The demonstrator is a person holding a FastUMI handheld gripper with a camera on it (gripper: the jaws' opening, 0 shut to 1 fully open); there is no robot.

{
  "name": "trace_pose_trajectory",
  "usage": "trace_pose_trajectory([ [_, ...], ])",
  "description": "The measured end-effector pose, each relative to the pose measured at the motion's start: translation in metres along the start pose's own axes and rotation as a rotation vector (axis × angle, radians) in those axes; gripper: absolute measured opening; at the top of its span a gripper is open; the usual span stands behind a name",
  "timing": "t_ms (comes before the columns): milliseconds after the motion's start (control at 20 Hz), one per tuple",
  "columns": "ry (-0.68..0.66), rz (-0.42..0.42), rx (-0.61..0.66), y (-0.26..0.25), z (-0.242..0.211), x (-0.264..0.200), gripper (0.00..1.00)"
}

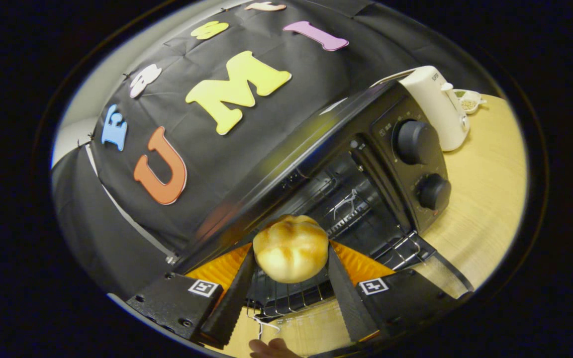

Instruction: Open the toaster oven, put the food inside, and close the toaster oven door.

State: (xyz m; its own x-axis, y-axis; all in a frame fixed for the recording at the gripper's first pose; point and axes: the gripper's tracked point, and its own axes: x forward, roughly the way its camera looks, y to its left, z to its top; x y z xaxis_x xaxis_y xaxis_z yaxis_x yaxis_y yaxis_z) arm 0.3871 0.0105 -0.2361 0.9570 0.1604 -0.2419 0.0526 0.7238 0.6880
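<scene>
Oven door (445,281) — partly behind tongs (290,258)

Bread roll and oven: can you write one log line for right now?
gripper: shut on round golden bread roll | black toaster oven: door open, wire rack visible | roll: at oven mouth, not yet on rack

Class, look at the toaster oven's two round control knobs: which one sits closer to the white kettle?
The larger knob, nearer the white kettle. The smaller knob sits nearer the open door. The gripper holds the bun.

Toaster oven (366,164) mouth stands open ahead; wire rack (346,209) seemingly bare.
</scene>
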Motion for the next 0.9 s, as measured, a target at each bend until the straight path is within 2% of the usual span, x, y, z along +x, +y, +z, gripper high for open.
trace_pose_trajectory([
  [100,-0.004,-0.010,-0.010,-0.006,0.000,0.011,0.89],
  [250,-0.009,0.040,0.023,0.003,-0.003,0.018,0.91],
  [450,-0.066,-0.010,-0.089,-0.006,0.009,0.016,1.00],
  [550,-0.078,-0.010,-0.125,-0.005,0.010,0.012,1.00],
  [900,-0.079,0.018,-0.084,0.003,0.009,-0.024,1.00],
])
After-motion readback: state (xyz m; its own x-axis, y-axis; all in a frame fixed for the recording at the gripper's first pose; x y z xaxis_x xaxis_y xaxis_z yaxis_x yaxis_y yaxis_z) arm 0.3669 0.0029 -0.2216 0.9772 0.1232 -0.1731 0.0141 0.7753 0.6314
